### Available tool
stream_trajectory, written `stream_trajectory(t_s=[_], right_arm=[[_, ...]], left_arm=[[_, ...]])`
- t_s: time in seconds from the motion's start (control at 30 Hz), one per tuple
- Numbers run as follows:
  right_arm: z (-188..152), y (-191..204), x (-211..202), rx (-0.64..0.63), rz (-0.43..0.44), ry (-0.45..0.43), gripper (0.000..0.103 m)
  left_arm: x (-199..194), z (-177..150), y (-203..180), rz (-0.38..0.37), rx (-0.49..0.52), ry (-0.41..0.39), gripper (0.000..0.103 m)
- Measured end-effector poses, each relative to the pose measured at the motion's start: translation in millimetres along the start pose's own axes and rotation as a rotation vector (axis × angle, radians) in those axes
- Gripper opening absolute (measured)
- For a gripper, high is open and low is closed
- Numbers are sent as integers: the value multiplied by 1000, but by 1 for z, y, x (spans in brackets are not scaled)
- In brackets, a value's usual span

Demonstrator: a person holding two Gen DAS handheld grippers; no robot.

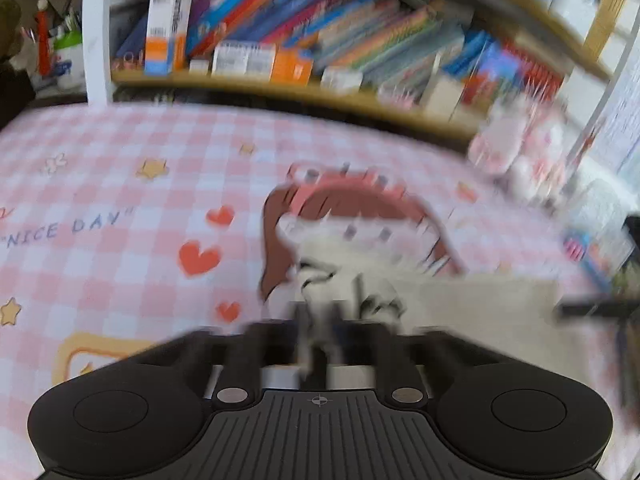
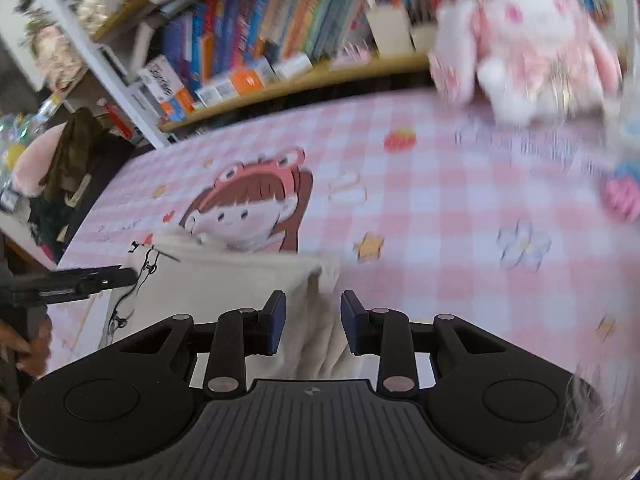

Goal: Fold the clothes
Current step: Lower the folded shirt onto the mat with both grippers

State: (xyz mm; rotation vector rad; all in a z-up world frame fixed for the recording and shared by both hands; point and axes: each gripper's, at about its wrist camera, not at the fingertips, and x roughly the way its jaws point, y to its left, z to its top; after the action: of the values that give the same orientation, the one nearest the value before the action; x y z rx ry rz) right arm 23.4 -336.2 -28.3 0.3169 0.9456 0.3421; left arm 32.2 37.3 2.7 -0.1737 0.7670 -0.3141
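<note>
**A cream garment was held over a pink checked desk between two handheld grippers**

A cream-white garment (image 2: 240, 284) with a thin black line drawing was seen lying on a desk (image 2: 440, 208) covered by a pink and white checked cloth. The cloth was printed with hearts, stars, flowers, the words "NICE DAY" and a large cartoon girl (image 2: 248, 204) in a pink hat. The garment was spread just in front of that cartoon figure, partly covering its lower edge.

In the left wrist view, much blurred, the left gripper (image 1: 320, 320) was seen with its jaws drawn close together and a bunched fold of the garment (image 1: 348, 280) pinched between them. In the right wrist view, the right gripper (image 2: 313, 322) was seen with its jaws spread apart; a hanging fold of the cream fabric lay in the gap between the blue pads (image 2: 277, 322), and no pad was seen pressing on it.

At the left edge of the right wrist view, the dark fingers of the other gripper (image 2: 84, 280) were seen reaching onto the garment's edge, with part of a hand (image 2: 32, 352) below.

Behind the desk, a wooden shelf (image 1: 248, 84) packed with colourful books (image 1: 320, 28) was seen. A pink and white plush toy (image 2: 532, 48) was seated at the far right of the desk.
</note>
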Motion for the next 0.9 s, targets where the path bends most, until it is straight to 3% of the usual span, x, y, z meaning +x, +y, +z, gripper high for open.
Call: stream_trajectory(t_s=[0.03, 0.1, 0.2, 0.3, 0.4, 0.47, 0.53, 0.57, 0.63, 0.73, 0.83, 0.9], right_arm=[[-2, 0, 3, 12, -13, 10, 9], [-7, 0, 9, 28, -53, 28, 9], [-10, -6, 8, 58, -41, 28, 8], [-10, -6, 3, 52, -54, 15, 9], [-11, -5, -2, 45, -69, 1, 10], [-11, -5, -6, 39, -79, -8, 14], [-12, -5, -9, 34, -89, -17, 38], [-12, -5, -13, 36, -83, -29, 43], [-13, -5, -22, 40, -66, -57, 45], [-11, -3, -23, 42, -53, -85, 52], [-5, 0, -9, 20, -67, -78, 50], [-2, -2, -1, 48, -79, -61, 30]], left_arm=[[-9, 2, -5, -34, 0, -57, 3], [-8, 7, -2, -41, -25, -76, 3], [34, 6, 24, 21, -150, 44, 4], [53, 4, 22, 51, -143, 71, 7], [48, 3, 19, 58, -153, 44, 11], [37, 2, 20, 71, -182, 16, 23], [25, -1, 21, 84, -207, -10, 32], [20, -4, 21, 82, -214, -11, 43], [11, -12, 20, 81, -216, -1, 53], [3, -28, 13, 92, -205, 32, 55], [-1, -42, 13, 107, -228, 56, 55], [-3, -49, 15, 117, -249, 65, 55]])
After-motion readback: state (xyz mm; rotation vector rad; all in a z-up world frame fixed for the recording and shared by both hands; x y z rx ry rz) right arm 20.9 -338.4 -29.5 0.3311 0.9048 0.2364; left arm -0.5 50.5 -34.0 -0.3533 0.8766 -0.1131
